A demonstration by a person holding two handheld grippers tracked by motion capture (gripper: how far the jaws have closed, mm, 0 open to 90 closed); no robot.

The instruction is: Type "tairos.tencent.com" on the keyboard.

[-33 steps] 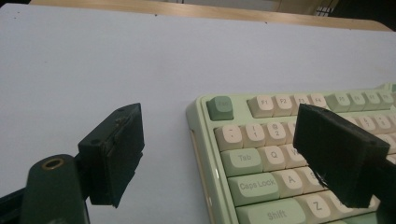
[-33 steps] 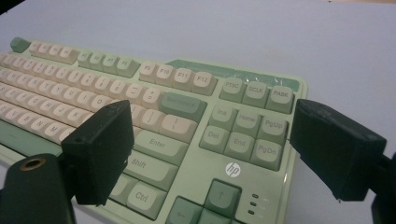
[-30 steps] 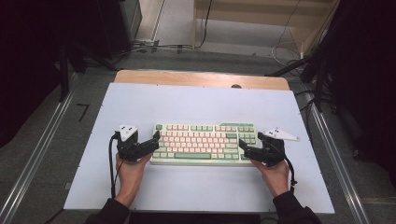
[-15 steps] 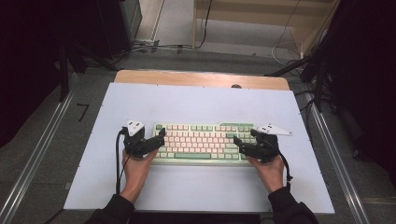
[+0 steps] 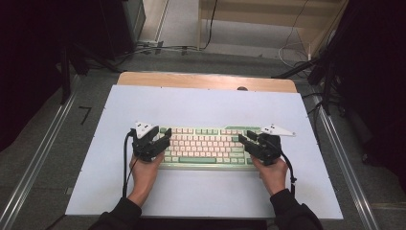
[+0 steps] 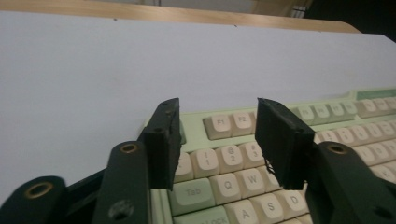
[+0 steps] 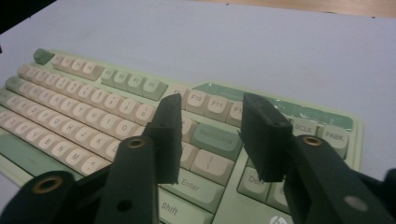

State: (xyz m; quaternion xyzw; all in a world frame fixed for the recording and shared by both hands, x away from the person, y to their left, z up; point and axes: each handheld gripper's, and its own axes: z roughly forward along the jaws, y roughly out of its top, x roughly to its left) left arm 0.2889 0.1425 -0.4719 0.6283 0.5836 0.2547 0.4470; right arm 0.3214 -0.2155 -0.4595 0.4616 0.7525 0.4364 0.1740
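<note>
place: probably lab | cues: white table (image 5: 201, 103), floor cables (image 5: 297, 45), metal rails (image 5: 38, 158)

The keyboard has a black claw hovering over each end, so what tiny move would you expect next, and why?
Probably both come down a little. The left gripper sits over the keyboard at its Tab end, the right gripper over its Enter end. Both sets of jaws have just been closing, yet in the gripper views keys show through each gap and the pads press on nothing.

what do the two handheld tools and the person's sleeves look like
Both tools, left tool and right tool, are black with two flat-padded jaws showing brass-ringed pivot holes. Each carries a pale three-cornered plate on top and trails a black cable. The sleeves are dark.
</note>
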